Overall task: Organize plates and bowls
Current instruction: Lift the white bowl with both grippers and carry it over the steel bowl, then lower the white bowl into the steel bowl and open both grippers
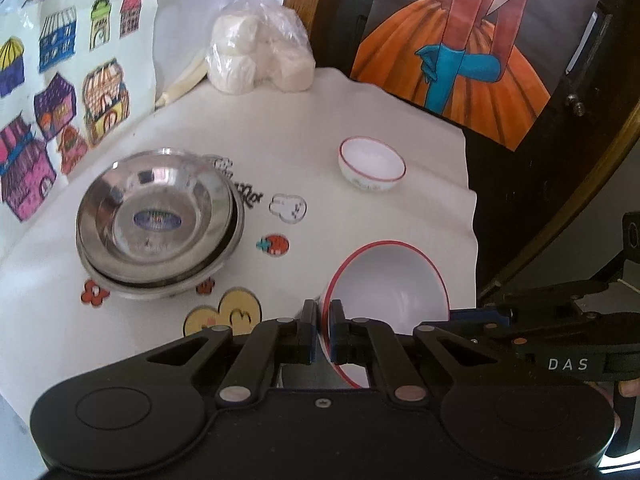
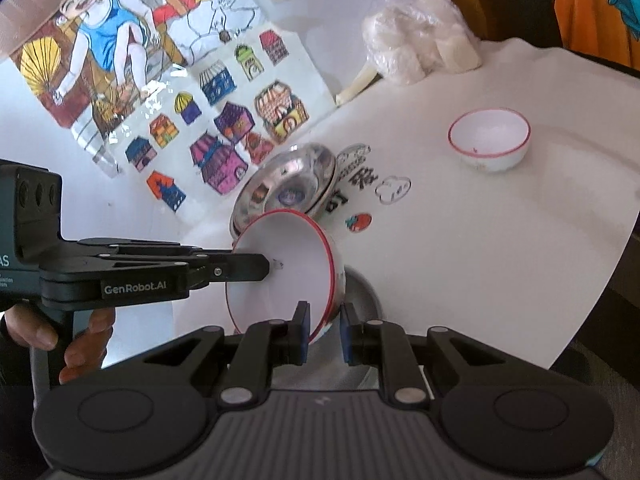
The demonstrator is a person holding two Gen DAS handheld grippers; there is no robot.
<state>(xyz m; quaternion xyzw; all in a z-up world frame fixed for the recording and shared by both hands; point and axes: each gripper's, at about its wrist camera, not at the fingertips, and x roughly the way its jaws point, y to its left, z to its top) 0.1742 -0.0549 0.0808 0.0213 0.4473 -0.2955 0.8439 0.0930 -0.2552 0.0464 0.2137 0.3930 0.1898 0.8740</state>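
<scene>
A white bowl with a red rim [image 1: 388,280] [image 2: 280,272] is tilted on edge above the white table cover, and both grippers hold it. My left gripper [image 1: 325,320] [image 2: 264,268] is shut on its left rim. My right gripper [image 2: 324,332] [image 1: 456,314] is shut on the opposite rim, the wall between its blue pads. Two stacked steel bowls [image 1: 160,220] [image 2: 288,188] rest to the left, behind the held bowl. A smaller red-rimmed white bowl [image 1: 372,164] [image 2: 490,140] stands upright farther back on the right. A grey shape lies under the held bowl; I cannot tell what it is.
A plastic bag of white rolls [image 1: 260,48] [image 2: 420,48] sits at the back by the wall. Coloured house drawings [image 1: 60,100] [image 2: 224,128] lean along the left. The white table cover [image 1: 468,200] ends at the right beside a dark frame with an orange-dress painting [image 1: 460,60]. A hand [image 2: 80,340] grips the left tool.
</scene>
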